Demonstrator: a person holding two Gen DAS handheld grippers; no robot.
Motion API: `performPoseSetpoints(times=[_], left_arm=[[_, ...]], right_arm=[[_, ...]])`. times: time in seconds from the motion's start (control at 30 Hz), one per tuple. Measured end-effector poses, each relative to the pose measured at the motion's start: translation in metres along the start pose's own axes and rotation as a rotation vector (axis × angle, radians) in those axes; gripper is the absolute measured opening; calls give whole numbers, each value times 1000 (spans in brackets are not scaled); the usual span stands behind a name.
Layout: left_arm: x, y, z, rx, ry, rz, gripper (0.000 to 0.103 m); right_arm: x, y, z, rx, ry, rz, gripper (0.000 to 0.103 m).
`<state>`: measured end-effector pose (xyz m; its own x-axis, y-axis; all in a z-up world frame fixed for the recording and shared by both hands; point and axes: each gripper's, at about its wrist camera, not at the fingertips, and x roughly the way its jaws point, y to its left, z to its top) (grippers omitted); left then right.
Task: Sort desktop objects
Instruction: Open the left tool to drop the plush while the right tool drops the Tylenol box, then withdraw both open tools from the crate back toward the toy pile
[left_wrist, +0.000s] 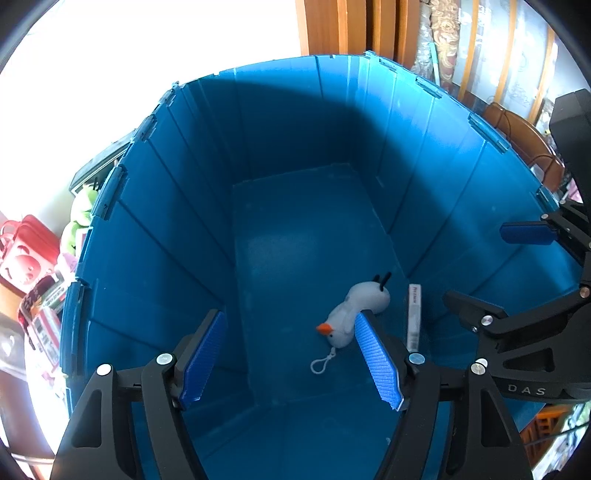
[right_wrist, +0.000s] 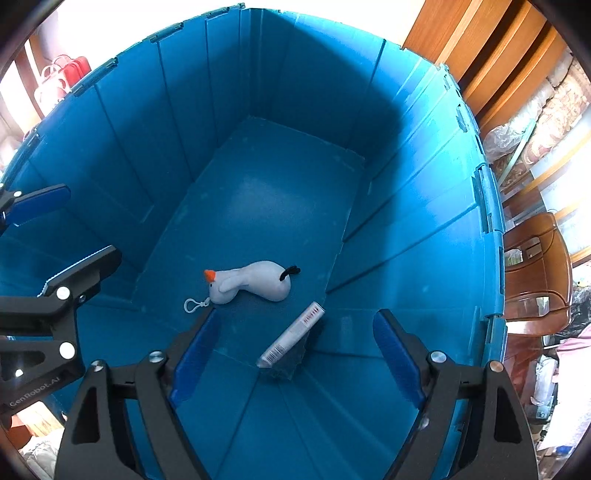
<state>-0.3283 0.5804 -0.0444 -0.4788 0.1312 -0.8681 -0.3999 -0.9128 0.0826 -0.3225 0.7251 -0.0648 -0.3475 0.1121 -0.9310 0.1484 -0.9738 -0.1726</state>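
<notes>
Two things are lying apart on the floor of the deep blue plastic crate (right_wrist: 424, 229), a small white plush snowman keyring (right_wrist: 251, 282) and a slim white barcoded tube (right_wrist: 291, 338), seemingly dropped there as sorted. The left tool (left_wrist: 291, 358) and right tool (right_wrist: 295, 362) are hanging above them, both spread and pinching nothing, probably because their loads are delivered

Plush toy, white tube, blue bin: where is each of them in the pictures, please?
Plush toy (right_wrist: 255, 282): right wrist view, on its white body.
White tube (right_wrist: 291, 338): right wrist view, on its middle.
Blue bin (left_wrist: 280, 122): left wrist view, on its far inner wall.

One blue bin (right_wrist: 424, 240), one plush snowman keychain (right_wrist: 251, 282), one white tube (right_wrist: 291, 336)
</notes>
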Motion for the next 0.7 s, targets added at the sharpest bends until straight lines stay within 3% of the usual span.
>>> performPoseSetpoints(times=[0.4, 0.7], left_arm=[[-23, 2, -17, -69, -45, 49, 73], [-69, 35, -45, -166, -112, 118, 73]], right_arm=[[-18, 10, -4, -53, -49, 21, 85], [-53, 40, 1, -129, -127, 44, 85]])
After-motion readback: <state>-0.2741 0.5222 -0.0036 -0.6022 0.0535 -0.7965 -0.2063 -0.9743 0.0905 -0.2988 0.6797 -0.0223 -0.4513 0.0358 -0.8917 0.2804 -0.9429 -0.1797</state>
